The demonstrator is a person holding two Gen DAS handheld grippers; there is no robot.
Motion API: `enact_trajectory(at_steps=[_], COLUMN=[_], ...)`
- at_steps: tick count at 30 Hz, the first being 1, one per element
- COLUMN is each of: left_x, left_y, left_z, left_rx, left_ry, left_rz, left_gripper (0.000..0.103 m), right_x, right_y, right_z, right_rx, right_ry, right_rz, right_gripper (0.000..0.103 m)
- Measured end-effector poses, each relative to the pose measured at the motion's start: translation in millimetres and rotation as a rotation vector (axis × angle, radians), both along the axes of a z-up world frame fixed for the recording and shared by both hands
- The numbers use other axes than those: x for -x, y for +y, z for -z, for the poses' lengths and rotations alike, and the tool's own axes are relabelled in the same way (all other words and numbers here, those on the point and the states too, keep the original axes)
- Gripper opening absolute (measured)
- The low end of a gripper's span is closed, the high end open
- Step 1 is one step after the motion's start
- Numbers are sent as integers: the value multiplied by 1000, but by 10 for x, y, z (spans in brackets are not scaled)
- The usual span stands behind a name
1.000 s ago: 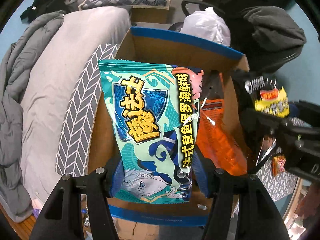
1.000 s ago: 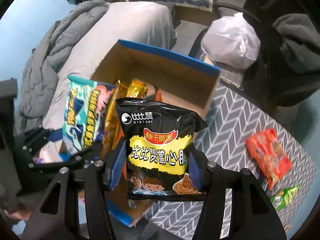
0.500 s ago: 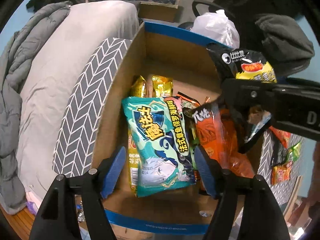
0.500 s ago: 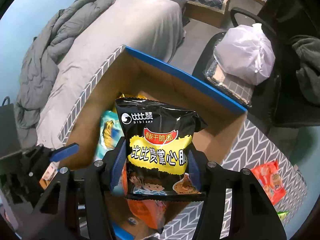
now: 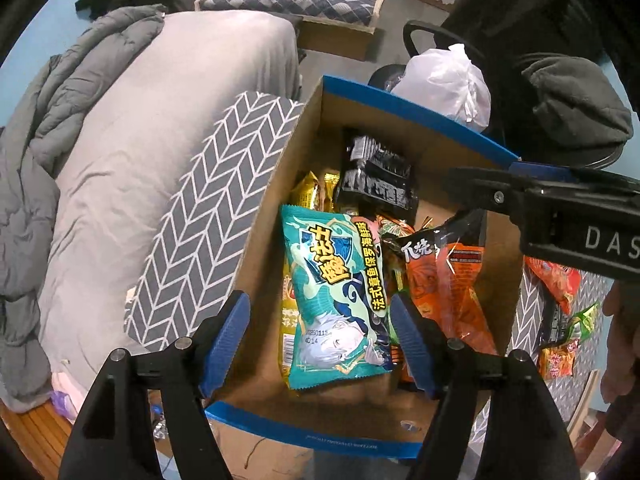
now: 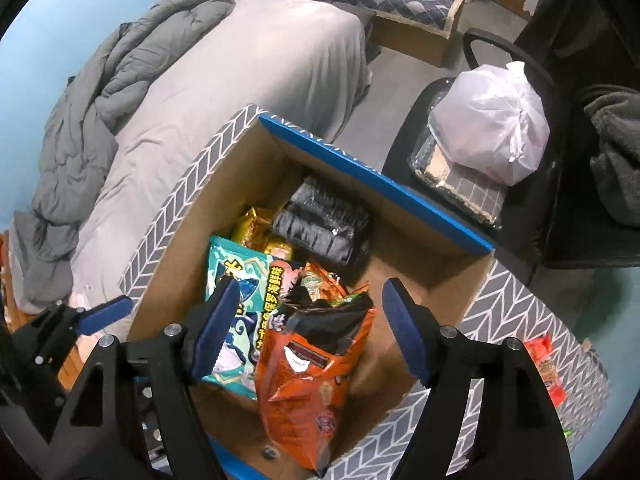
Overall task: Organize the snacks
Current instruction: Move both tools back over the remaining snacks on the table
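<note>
A cardboard box with blue edges [image 5: 400, 104] [image 6: 372, 172] holds several snack bags. A teal bag [image 5: 336, 300] [image 6: 236, 276] lies in it, an orange bag [image 5: 444, 284] [image 6: 308, 384] beside it, a black bag [image 5: 376, 180] [image 6: 324, 224] at the far end, gold bags [image 5: 316, 192] beneath. My left gripper [image 5: 320, 344] is open and empty above the box's near edge. My right gripper [image 6: 308, 328] is open and empty above the box; it shows in the left wrist view [image 5: 560, 208] at right.
The box stands on a grey chevron-patterned surface [image 5: 192, 232] [image 6: 512, 304]. More snack packets [image 5: 556, 280] [image 6: 544, 364] lie on it to the right. A grey bed [image 5: 140, 120] is at left. A white plastic bag [image 6: 488, 124] sits on a chair behind the box.
The left gripper let go of the teal bag and the right gripper let go of the black bag. Both bags now lie in the box and both grippers are open.
</note>
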State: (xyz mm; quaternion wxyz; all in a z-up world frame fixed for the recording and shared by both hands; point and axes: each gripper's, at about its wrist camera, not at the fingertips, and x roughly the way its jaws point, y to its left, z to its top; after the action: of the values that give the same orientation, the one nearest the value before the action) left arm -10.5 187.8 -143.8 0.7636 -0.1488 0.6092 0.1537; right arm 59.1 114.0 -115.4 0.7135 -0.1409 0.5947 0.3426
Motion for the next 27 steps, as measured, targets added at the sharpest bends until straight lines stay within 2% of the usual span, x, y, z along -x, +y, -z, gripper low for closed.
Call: enact_trajectory(at_steps=[10,17,27], left_x=[22,30,-100], left_y=[-139,-343,-883], left_z=[-193,-315,-390], left_rx=[-23,3,21], left_ry=[-15,-25,-25], left_rz=[20,45,176], left_gripper=[74,74,74], right_x=[117,169,270], right_y=[-215,-542,-1200], right_z=[-179,-256,-254], right_rx=[7,6,12], right_ry=[-42,-44,-19], right_rz=[14,68,199], right_gripper=[76,77,77])
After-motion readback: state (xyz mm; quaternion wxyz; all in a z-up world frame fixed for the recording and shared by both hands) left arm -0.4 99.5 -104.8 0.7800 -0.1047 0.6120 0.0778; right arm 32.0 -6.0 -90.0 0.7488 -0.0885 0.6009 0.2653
